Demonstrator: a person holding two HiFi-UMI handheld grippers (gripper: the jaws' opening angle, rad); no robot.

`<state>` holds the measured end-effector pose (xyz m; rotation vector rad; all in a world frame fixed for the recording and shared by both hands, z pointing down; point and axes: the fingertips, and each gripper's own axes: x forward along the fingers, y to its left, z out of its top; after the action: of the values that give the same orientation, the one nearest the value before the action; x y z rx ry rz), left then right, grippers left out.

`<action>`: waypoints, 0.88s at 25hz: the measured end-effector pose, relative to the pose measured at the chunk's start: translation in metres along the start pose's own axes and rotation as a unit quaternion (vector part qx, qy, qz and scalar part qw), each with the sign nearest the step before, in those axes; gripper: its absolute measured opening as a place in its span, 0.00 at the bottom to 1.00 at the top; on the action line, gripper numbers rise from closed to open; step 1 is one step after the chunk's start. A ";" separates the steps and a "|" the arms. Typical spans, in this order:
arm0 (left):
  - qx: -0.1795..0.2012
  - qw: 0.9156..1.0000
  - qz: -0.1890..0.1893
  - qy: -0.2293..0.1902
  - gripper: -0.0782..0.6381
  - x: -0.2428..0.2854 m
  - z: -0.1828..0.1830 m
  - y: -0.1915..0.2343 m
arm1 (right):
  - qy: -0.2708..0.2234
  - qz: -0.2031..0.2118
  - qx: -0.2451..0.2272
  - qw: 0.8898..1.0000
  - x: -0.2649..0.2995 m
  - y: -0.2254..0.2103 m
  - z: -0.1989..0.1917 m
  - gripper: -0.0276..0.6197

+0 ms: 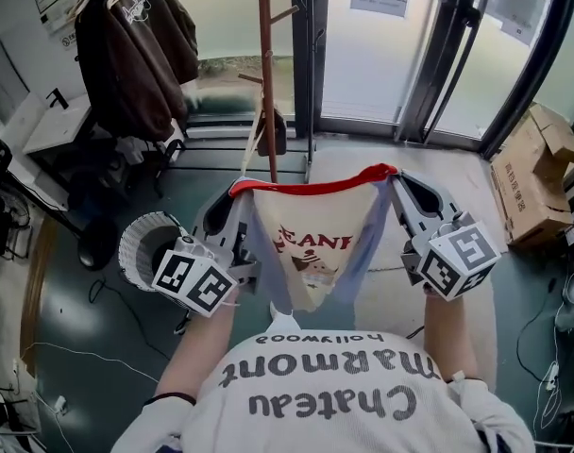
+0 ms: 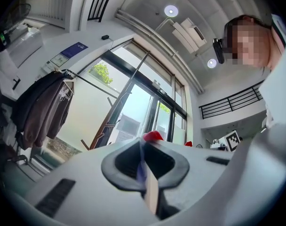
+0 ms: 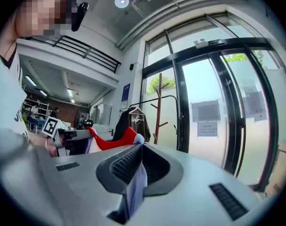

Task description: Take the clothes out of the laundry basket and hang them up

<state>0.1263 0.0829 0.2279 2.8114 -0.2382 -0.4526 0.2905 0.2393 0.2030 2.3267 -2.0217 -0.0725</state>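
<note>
A cream T-shirt (image 1: 311, 243) with a red collar, pale blue sleeves and red print hangs stretched between my two grippers, in front of the person's chest. My left gripper (image 1: 235, 194) is shut on its left shoulder, where the fabric (image 2: 150, 192) runs between the jaws. My right gripper (image 1: 393, 181) is shut on the right shoulder, and pale blue cloth (image 3: 136, 187) hangs out of its jaws. The red collar (image 3: 110, 140) spans the gap between both grippers. The white laundry basket (image 1: 145, 243) stands on the floor at lower left. What it holds is hidden.
A wooden coat stand (image 1: 266, 74) rises straight ahead. A brown hoodie (image 1: 136, 45) hangs on a hanger at upper left, above a desk. Glass doors (image 1: 381, 45) close off the far side. Cardboard boxes (image 1: 532, 177) sit at right, and cables lie on the floor.
</note>
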 end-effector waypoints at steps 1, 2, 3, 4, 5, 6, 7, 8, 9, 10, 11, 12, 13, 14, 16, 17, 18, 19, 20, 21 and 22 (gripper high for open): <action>-0.002 1.000 -0.003 -0.001 0.14 0.008 0.000 0.007 | 0.002 -0.003 0.002 1.000 0.008 -0.004 -0.001 0.09; -0.003 1.000 -0.005 0.000 0.14 0.015 0.001 0.014 | 0.003 -0.006 0.007 1.000 0.016 -0.009 -0.002 0.09; -0.003 1.000 -0.008 0.000 0.14 0.023 0.003 0.020 | 0.003 -0.009 0.011 1.000 0.025 -0.014 -0.002 0.09; -0.003 1.000 -0.012 0.000 0.14 0.032 0.005 0.025 | 0.003 -0.013 0.015 1.000 0.034 -0.019 0.000 0.09; -0.003 1.000 -0.016 0.000 0.14 0.041 0.007 0.031 | 0.002 -0.017 0.018 1.000 0.042 -0.025 0.002 0.09; -0.004 1.000 -0.020 0.000 0.14 0.050 0.010 0.037 | 0.001 -0.021 0.019 1.000 0.052 -0.029 0.005 0.09; -0.005 1.000 -0.024 -0.002 0.14 0.058 0.013 0.044 | -0.001 -0.024 0.020 1.000 0.062 -0.033 0.008 0.09; -0.008 1.000 -0.027 -0.004 0.14 0.066 0.017 0.052 | -0.002 -0.026 0.018 0.999 0.072 -0.036 0.011 0.09; -0.011 0.999 -0.031 -0.007 0.14 0.073 0.022 0.061 | -0.005 -0.029 0.017 0.999 0.082 -0.039 0.015 0.09; -0.013 0.999 -0.035 -0.010 0.14 0.080 0.026 0.069 | -0.007 -0.032 0.015 0.999 0.092 -0.041 0.019 0.09; -0.014 0.999 -0.039 -0.013 0.14 0.087 0.031 0.077 | -0.009 -0.035 0.014 0.999 0.101 -0.043 0.022 0.09; -0.014 0.999 -0.041 -0.016 0.14 0.093 0.035 0.084 | -0.011 -0.038 0.012 0.999 0.110 -0.045 0.026 0.09; -0.013 0.999 -0.043 -0.018 0.14 0.100 0.039 0.091 | -0.012 -0.039 0.009 0.999 0.119 -0.048 0.030 0.09; -0.013 0.999 -0.045 -0.021 0.14 0.106 0.043 0.097 | -0.013 -0.040 0.006 0.999 0.126 -0.051 0.033 0.09; -0.012 0.998 -0.049 -0.023 0.14 0.118 0.048 0.109 | -0.014 -0.043 0.001 0.999 0.140 -0.057 0.036 0.09; -0.011 0.998 -0.052 -0.024 0.14 0.123 0.049 0.114 | -0.015 -0.046 0.001 0.999 0.147 -0.061 0.036 0.09; -0.010 0.998 -0.056 -0.024 0.14 0.129 0.049 0.120 | -0.017 -0.050 0.002 0.999 0.154 -0.064 0.035 0.09; -0.009 0.998 -0.059 -0.023 0.14 0.134 0.049 0.126 | -0.019 -0.054 0.003 0.998 0.161 -0.068 0.034 0.09; -0.006 0.998 -0.062 -0.021 0.14 0.138 0.049 0.132 | -0.020 -0.058 0.005 0.998 0.169 -0.072 0.031 0.09; -0.004 0.998 -0.063 -0.018 0.14 0.142 0.047 0.138 | -0.020 -0.061 0.007 0.998 0.176 -0.075 0.028 0.09; -0.002 0.998 -0.062 -0.015 0.14 0.145 0.045 0.144 | -0.019 -0.064 0.011 0.998 0.183 -0.077 0.024 0.09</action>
<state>0.2305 -0.0940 0.1891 2.8274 -0.0683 -0.5234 0.3907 0.0689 0.1738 2.4846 -1.8984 -0.1018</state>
